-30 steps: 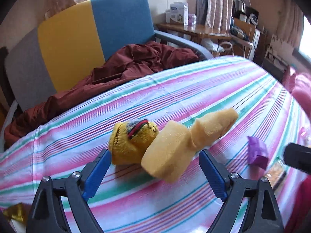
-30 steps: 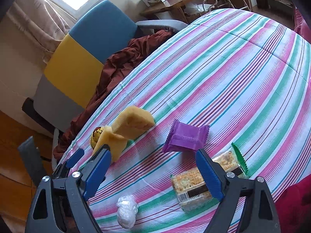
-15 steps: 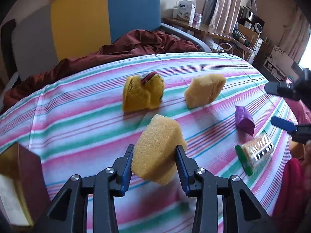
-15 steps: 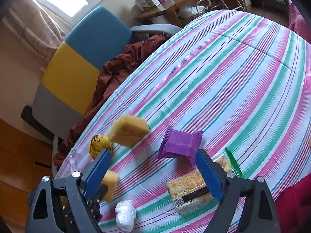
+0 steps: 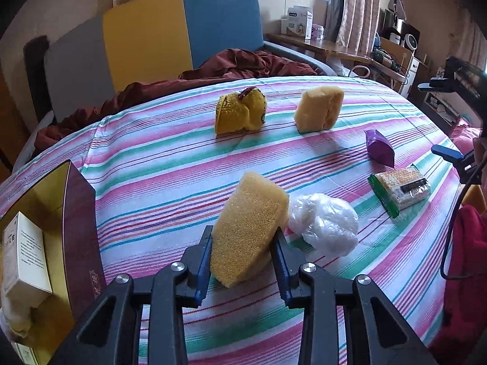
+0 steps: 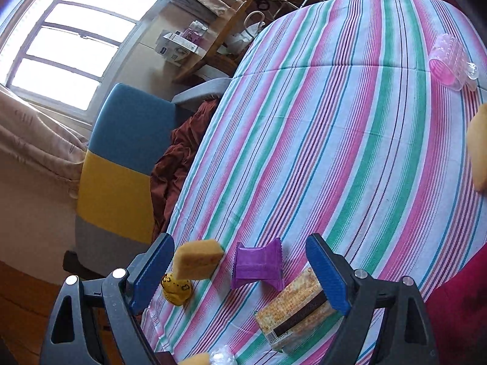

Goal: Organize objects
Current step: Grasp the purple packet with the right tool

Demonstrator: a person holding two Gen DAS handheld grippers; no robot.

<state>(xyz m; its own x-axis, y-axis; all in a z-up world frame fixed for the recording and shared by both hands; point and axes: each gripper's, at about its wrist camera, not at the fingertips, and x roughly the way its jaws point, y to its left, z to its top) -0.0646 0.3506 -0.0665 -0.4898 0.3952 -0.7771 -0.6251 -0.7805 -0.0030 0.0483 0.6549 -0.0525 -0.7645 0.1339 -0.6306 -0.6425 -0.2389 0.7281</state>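
One sponge is clamped between the two blue pads of the left gripper, tilted and lifted clear of the striped cloth. Taking this sponge as the landmark: a crumpled white plastic bag lies just to its right, a cracker packet farther right, and a purple wrapper beyond that. Behind it, well apart, a second sponge stands on the cloth beside a yellow knitted toy.

To the sponge's left stands a dark red box with a gold lining, open at the top; inside it sits a white carton on something pale that I cannot identify.

By my reading, the step in hand is carrying the held sponge, with the box the likely target. The next move would call for swinging left over the box wall, lowering beside the carton, then parting the pads.

The right gripper hangs wide open and holds nothing, above the purple wrapper and cracker packet.
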